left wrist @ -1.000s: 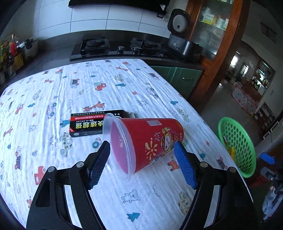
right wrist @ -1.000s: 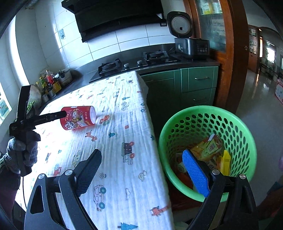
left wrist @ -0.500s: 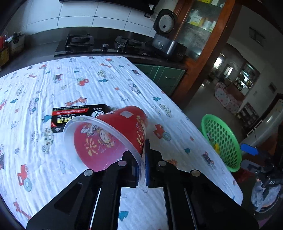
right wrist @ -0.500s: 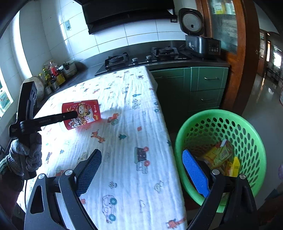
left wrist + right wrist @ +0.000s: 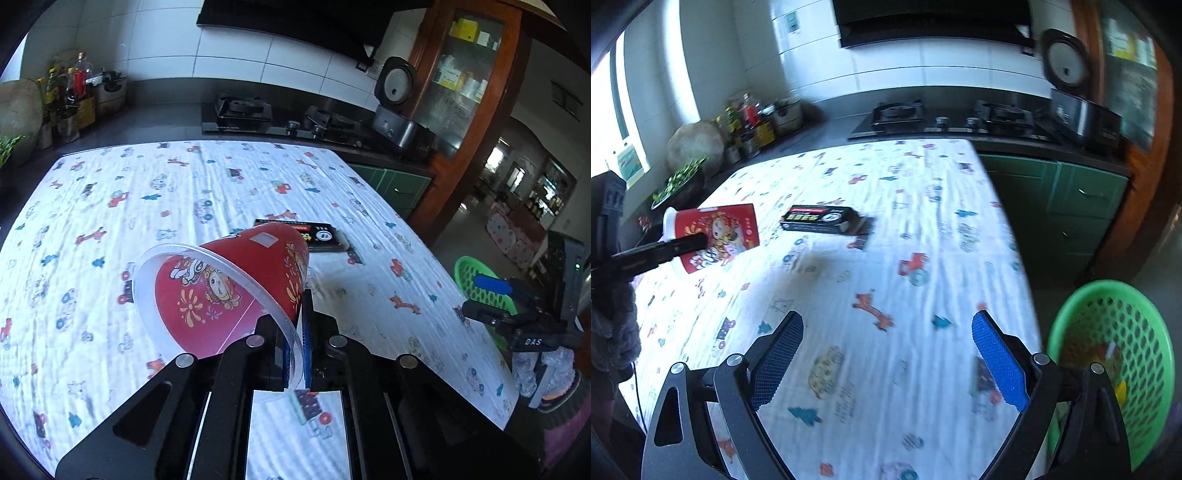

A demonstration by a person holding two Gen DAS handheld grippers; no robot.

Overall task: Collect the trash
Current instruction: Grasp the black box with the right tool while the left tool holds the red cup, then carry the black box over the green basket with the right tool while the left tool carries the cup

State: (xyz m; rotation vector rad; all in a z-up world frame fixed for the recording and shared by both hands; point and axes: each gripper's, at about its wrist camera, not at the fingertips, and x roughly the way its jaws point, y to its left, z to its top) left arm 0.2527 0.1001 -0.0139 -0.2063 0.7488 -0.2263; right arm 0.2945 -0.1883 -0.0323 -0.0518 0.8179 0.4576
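My left gripper [image 5: 295, 332] is shut on the rim of a red plastic cup [image 5: 229, 284] with cartoon print and holds it lifted above the table, mouth tilted toward the camera. The cup also shows in the right wrist view [image 5: 716, 236], held up at the left. A black flat box [image 5: 314, 232] lies on the cloth beyond the cup; it also shows in the right wrist view [image 5: 823, 219]. My right gripper [image 5: 886, 354] is open and empty above the table's near part. A green basket [image 5: 1115, 365] with wrappers in it stands on the floor to the right.
The table carries a white cloth [image 5: 886, 258] with cartoon prints. A stove [image 5: 280, 114], a rice cooker [image 5: 399, 110] and bottles [image 5: 70, 96] line the back counter. Green cabinets [image 5: 1082, 206] stand right of the table. The basket [image 5: 476, 280] shows past the table's right edge.
My left gripper closed on the cup's rim and lifted it off the cloth. My right gripper swung left from over the basket to over the table.
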